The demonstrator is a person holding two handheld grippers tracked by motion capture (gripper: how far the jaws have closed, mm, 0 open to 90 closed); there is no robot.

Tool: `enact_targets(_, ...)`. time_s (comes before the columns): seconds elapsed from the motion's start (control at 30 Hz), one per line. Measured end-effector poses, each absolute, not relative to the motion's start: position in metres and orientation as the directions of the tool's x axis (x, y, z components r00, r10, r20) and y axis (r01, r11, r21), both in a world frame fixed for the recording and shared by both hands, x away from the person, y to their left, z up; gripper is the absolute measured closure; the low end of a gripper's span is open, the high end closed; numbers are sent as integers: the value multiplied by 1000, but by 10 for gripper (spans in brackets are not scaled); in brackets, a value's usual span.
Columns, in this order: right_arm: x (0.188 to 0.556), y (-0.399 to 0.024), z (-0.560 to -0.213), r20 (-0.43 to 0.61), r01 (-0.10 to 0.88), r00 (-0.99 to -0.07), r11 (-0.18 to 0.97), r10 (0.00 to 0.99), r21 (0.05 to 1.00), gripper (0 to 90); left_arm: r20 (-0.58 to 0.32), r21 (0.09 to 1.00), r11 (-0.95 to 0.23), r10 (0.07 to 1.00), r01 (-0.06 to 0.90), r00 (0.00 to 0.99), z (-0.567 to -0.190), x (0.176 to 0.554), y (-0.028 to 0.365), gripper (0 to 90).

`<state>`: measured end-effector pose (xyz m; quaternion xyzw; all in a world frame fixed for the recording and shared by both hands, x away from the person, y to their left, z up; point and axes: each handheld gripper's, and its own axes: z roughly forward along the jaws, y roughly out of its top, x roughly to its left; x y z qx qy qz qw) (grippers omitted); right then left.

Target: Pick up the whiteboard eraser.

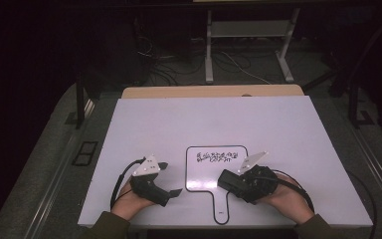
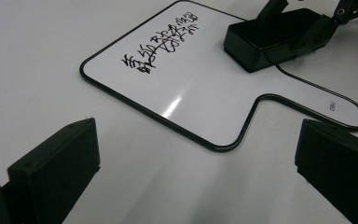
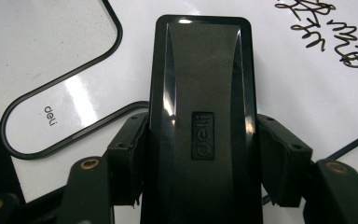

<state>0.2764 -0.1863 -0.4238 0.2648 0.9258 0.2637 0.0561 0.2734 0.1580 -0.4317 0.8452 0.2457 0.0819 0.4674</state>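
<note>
Whiteboard: your landmark is the small paddle-shaped whiteboard (image 1: 204, 174) lying flat on the white table (image 1: 278, 129), its black-rimmed panel away from you and its short handle pointing back toward your edge.
Writing: black handwritten marks (image 1: 218, 158) run across the far part of the whiteboard; you cannot read them.
Eraser: the black eraser (image 3: 200, 121) sits over the whiteboard's right side, near where the panel narrows into the handle; whether it touches the surface cannot be told. Its top carries a "deli" logo.
Right gripper: your right gripper (image 1: 229, 180) has its jaws closed on the eraser, one jaw pressed against each long side, as the right gripper view shows plainly.
Left gripper: your left gripper (image 1: 171, 179) is just left of the whiteboard, off its rim, over bare table. Its jaws stand wide apart with nothing between them.
Hands: your left hand (image 1: 129, 196) and right hand (image 1: 286, 196) hold the grippers on either side of the whiteboard's handle.
Cables: a black cable (image 1: 117, 181) loops out from each gripper, away from the whiteboard.
</note>
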Motion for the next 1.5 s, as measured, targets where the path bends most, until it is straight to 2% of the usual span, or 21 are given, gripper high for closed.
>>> enact_targets(0.17, 275, -187, -422, -11, 426, -864, 742, 503, 517, 388, -93, 831, -440, 493, 340, 865, -432, 274, 158, 0)
enact_targets(0.47, 277, -192, -417, -28, 412, -861, 730, 507, 545, 388, -95, 831, -440, 491, 341, 866, -432, 273, 158, 0)
enact_targets(0.53, 276, -193, -415, -2, 442, -847, 707, 531, 552, 388, -96, 831, -440, 491, 341, 866, -432, 274, 158, 0)
enact_targets(0.87, 280, -199, -410, 32, 463, -835, 670, 549, 580, 388, -99, 832, -436, 493, 344, 864, -432, 274, 158, 0)
enact_targets(1.5, 305, -198, -396, 71, 469, -831, 627, 552, 622, 388, -104, 832, -431, 497, 349, 861, -433, 275, 159, 0)
